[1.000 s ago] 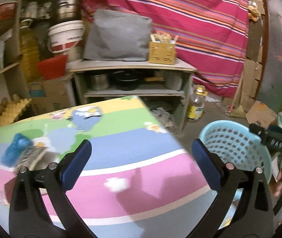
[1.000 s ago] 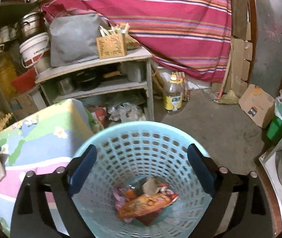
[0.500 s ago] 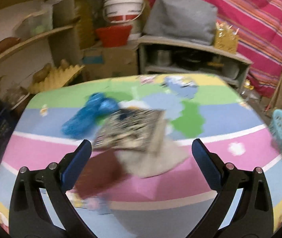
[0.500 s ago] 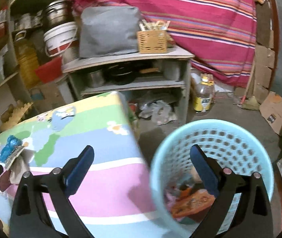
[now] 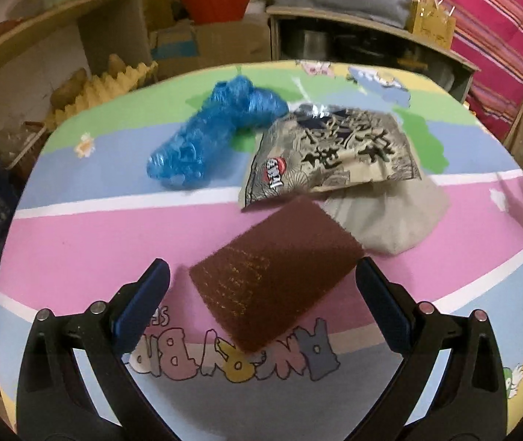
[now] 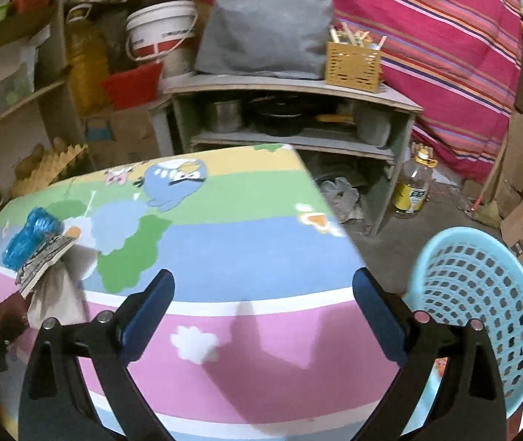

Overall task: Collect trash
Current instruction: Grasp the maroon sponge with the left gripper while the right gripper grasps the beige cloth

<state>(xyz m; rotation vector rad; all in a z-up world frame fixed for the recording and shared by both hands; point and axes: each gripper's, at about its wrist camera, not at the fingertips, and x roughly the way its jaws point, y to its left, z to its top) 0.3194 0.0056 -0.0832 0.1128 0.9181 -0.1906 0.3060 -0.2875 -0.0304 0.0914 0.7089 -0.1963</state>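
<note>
The left gripper [image 5: 261, 286] has its fingers apart around the brown scouring pad [image 5: 276, 275] at frame centre. The right gripper [image 6: 261, 301], fingers also apart, holds nothing; the blue basket [image 6: 482, 294] is lower right.

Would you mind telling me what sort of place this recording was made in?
Probably a cluttered home kitchen or storeroom: a grey wooden shelf unit holds metal cooking pots, a white plastic bucket sits nearby, and a cartoon-print tabletop fills the foreground.

beige cloth [image 5: 390, 217] partly under snack packet [image 5: 331, 154]
</note>
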